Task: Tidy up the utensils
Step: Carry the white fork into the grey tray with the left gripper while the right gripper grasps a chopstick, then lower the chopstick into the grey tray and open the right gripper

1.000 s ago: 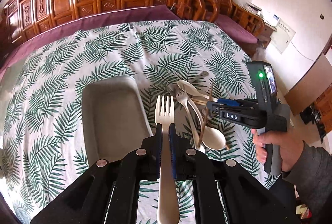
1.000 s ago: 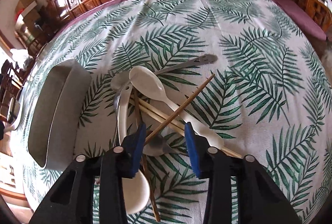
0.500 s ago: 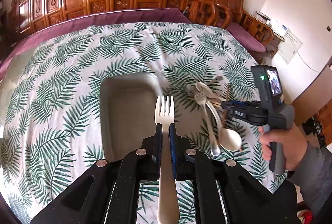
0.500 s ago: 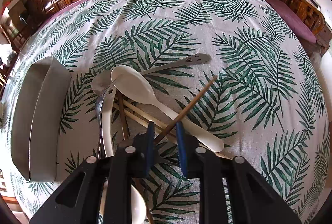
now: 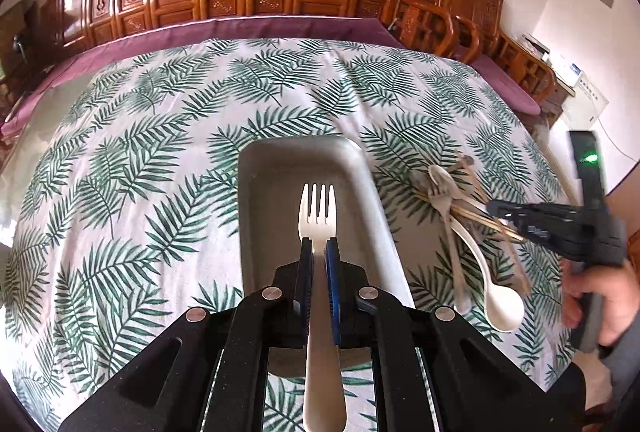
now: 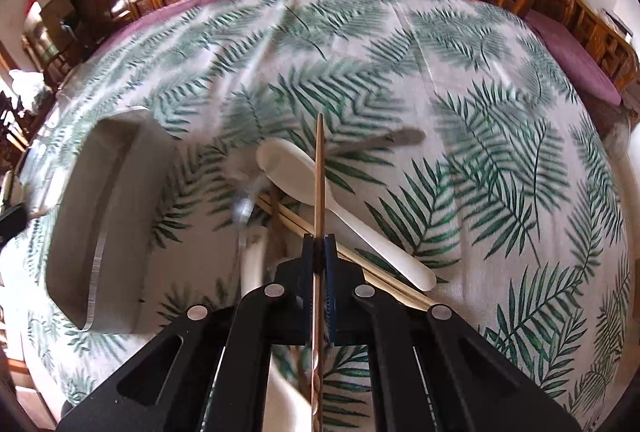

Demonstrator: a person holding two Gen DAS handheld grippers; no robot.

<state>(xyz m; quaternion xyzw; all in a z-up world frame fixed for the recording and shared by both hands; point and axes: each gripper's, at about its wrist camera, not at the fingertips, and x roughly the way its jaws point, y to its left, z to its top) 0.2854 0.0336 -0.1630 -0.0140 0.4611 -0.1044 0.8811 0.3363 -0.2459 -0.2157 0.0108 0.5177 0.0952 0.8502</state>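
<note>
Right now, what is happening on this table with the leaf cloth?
A person sorts utensils with a handheld gripper in each hand. The left gripper is shut on a white fork, held over the grey tray. The right gripper has just closed on a brown chopstick above the pile, where a white spoon, more chopsticks and a metal utensil lie on the tablecloth.

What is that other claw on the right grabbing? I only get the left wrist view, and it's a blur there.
Observer: The right claw has just closed on a single brown chopstick, pinched between its blue pads.
Operator: Only one? Are there more sticks?
Observer: Yes, two pale chopsticks lie on the cloth, running under the handle of the white spoon.
</note>
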